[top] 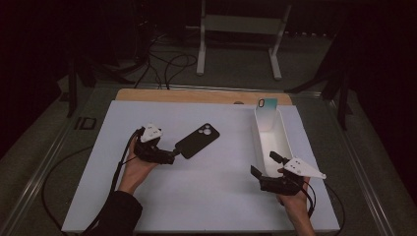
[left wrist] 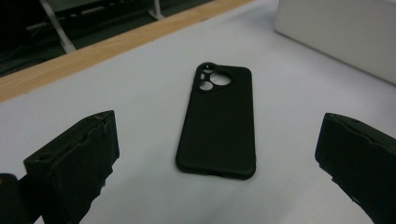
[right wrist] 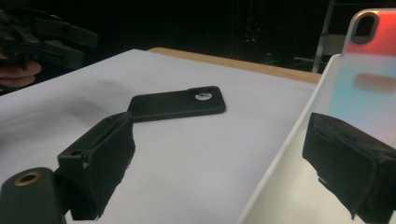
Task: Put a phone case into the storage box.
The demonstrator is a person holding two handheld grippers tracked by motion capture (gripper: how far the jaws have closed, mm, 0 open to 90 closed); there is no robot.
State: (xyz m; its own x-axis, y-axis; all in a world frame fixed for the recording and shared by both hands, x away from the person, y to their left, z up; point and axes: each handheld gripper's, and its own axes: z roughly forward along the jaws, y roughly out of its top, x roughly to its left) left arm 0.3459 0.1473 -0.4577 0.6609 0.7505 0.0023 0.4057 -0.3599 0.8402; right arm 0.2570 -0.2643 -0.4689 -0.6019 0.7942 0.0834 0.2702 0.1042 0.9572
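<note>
Risk was judged to lie in the pickup: the black phone case (left wrist: 217, 123) lay flat on the white table (top: 206, 187), just ahead of the wide-open left gripper (top: 173, 156), and could be pushed away rather than gripped. The right gripper (top: 265, 164), also spread wide, was held at the white bin (top: 284, 132).

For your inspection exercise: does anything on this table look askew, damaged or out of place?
The black phone case lies diagonally on the white board. A pastel phone case stands tilted in the white bin.
</note>
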